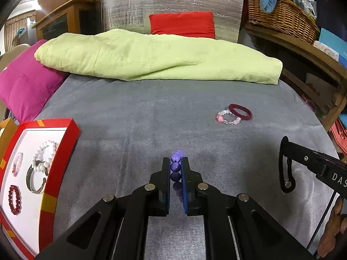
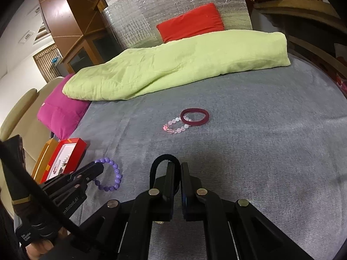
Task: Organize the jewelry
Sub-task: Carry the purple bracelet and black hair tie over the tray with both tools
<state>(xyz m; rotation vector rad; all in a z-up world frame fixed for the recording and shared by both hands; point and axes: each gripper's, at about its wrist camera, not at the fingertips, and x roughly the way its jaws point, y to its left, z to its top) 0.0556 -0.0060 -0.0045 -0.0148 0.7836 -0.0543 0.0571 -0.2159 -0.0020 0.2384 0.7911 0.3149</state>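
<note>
My left gripper (image 1: 175,161) is shut on a purple bead bracelet (image 1: 176,167), held just above the grey bed cover; the bracelet also shows in the right wrist view (image 2: 112,177). My right gripper (image 2: 180,164) is shut on a black hair tie (image 2: 161,160), which hangs from it in the left wrist view (image 1: 286,173). A dark red bangle (image 1: 240,111) and a pink clear bead bracelet (image 1: 227,118) lie overlapping farther out to the right. The red jewelry box (image 1: 60,143) at left holds white bead, silver cuff, pink and red bead bracelets.
A folded light green blanket (image 1: 156,58) lies across the back of the bed, with a magenta pillow (image 1: 26,86) at left and a red cushion (image 1: 183,25) behind. A wicker basket (image 1: 282,17) sits on a wooden shelf at right.
</note>
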